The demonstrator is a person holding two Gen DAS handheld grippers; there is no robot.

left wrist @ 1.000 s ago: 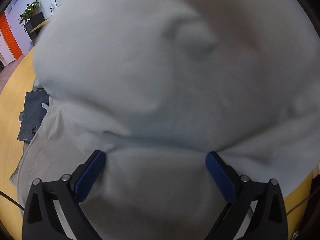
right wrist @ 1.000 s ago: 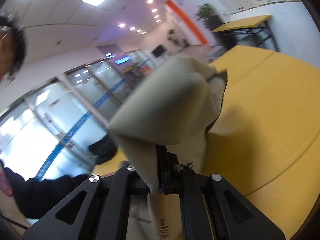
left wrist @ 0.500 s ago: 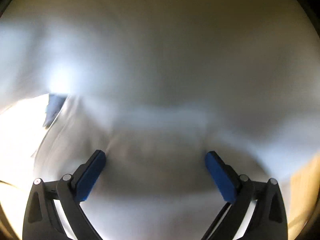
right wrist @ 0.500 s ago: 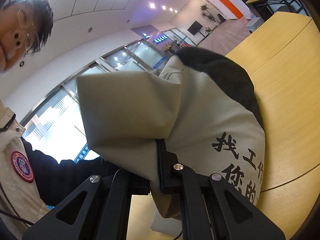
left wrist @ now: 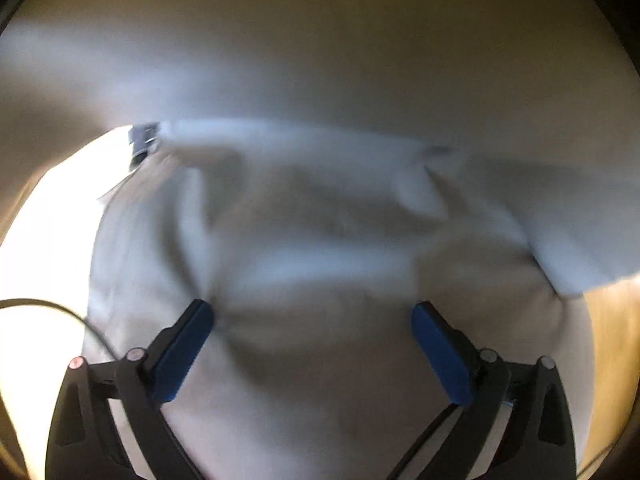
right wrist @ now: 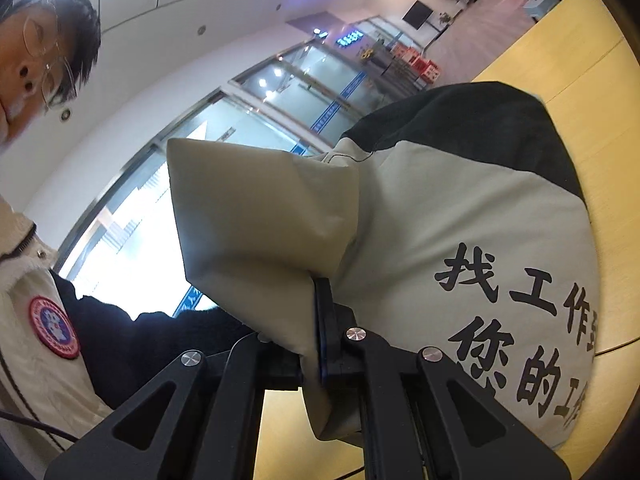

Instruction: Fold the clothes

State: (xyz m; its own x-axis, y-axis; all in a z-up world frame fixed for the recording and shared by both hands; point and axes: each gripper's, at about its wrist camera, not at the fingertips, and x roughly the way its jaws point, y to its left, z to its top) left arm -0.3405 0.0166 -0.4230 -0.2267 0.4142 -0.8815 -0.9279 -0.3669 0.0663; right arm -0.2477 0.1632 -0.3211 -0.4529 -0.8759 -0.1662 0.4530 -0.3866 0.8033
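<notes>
while the right gripper (right wrist: 322, 332) is clamped tight on a fold of the beige garment (right wrist: 440, 216), its two jaws are pressed together with only cloth between them, low in the centre of the right wrist view. the garment bulges up and to the right of the jaws, filling the middle and right of the frame; a black panel (right wrist: 472, 120) covers its upper part and black printed characters (right wrist: 516, 320) run down its lower right. the yellow table (right wrist: 592, 80) shows behind the garment along the right edge and again below the gripper. a person's face with glasses (right wrist: 36, 60) sits in the upper left corner, and a cream jacket with a round red patch (right wrist: 54, 327) occupies the lower left. glass walls and ceiling lights fill the upper centre.

in the left wrist view, the left gripper (left wrist: 312, 344) stands wide open, blue pads (left wrist: 182, 356) well apart, nothing held between them. blurred pale cloth (left wrist: 320, 220) blocks nearly the whole frame; whether the pads touch it cannot be told. a small dark object (left wrist: 142, 142), too blurred to identify, sits in the upper left. a black cable (left wrist: 60, 308) crosses the left edge.
</notes>
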